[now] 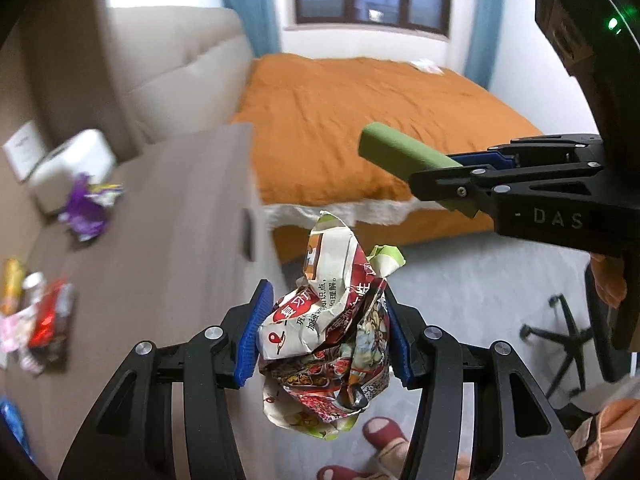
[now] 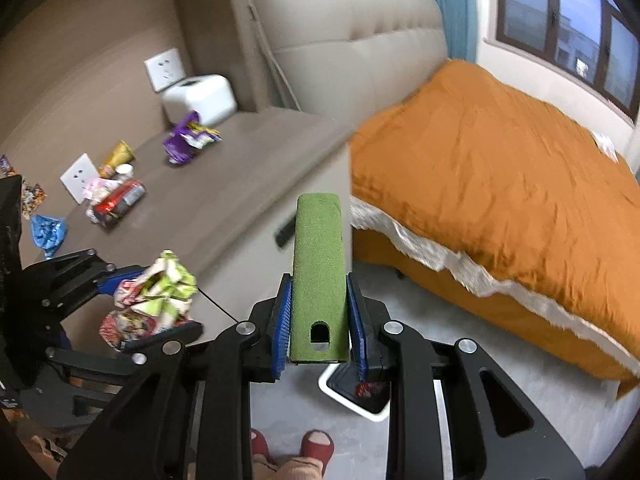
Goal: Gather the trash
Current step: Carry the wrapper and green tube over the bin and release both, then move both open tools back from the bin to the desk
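My left gripper (image 1: 322,340) is shut on a crumpled printed wrapper (image 1: 328,344), its blue pads pressing both sides; it hangs over the grey floor beside the desk. The same wrapper (image 2: 154,300) shows at the left of the right wrist view. My right gripper (image 2: 318,320) is shut on a green rectangular box (image 2: 318,272), which sticks out past the fingers; that green box (image 1: 400,152) appears at the right in the left wrist view. A white bin with a black liner (image 2: 360,394) stands on the floor just under the right gripper, with some red trash inside.
More wrappers lie on the brown desk (image 2: 240,184): a purple one (image 2: 188,140), a red one (image 2: 120,200), a blue one (image 2: 48,232). A white box (image 2: 200,98) sits at the back. An orange-covered bed (image 2: 500,200) fills the right. An office chair base (image 1: 560,332) and slippered feet (image 2: 316,448) are below.
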Action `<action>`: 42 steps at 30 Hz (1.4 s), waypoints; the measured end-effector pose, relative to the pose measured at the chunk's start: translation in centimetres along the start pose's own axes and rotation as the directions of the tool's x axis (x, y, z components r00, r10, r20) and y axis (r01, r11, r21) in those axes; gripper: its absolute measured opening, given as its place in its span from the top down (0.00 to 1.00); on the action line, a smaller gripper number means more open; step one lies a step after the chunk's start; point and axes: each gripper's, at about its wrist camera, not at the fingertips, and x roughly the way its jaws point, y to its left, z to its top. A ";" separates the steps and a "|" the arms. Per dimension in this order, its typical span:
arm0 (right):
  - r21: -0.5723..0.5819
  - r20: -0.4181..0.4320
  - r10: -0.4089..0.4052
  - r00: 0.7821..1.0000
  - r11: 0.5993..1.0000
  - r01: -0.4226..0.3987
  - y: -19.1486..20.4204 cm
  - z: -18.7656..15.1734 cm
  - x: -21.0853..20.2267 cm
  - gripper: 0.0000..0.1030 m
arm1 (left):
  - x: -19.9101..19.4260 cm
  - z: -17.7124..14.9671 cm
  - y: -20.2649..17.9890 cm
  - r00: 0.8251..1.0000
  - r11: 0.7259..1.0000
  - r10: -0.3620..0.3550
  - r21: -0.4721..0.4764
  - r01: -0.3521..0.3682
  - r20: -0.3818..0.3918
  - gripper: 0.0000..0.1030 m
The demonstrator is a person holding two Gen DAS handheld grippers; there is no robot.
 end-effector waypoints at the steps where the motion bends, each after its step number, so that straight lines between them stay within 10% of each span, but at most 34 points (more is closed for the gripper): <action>1: 0.014 -0.016 -0.005 1.000 1.000 0.005 -0.8 -0.6 0.4 0.74 | 0.9 0.0 -0.6 1.000 1.000 -0.012 0.009 0.012 -0.012 0.50; 11: 0.121 -0.189 -0.012 0.982 0.992 0.036 -6.5 -6.6 8.0 0.74 | 14.6 -2.3 -5.3 0.969 0.988 -0.142 0.024 0.150 -0.203 0.50; 26: 0.211 -0.404 0.021 0.914 0.975 0.071 -13.4 -20.2 29.9 0.73 | 39.3 -14.7 -6.6 0.885 0.972 -0.233 -0.058 0.229 -0.403 0.49; 30: 0.241 -0.438 0.012 0.899 0.965 0.104 -15.1 -22.9 34.0 0.19 | 43.3 -17.3 -6.4 0.879 0.976 -0.216 -0.074 0.204 -0.425 0.05; 42: 0.203 -0.472 -0.028 0.881 0.969 0.140 -15.4 -23.8 34.5 0.07 | 43.6 -17.5 -5.7 0.881 0.983 -0.185 -0.076 0.168 -0.436 0.05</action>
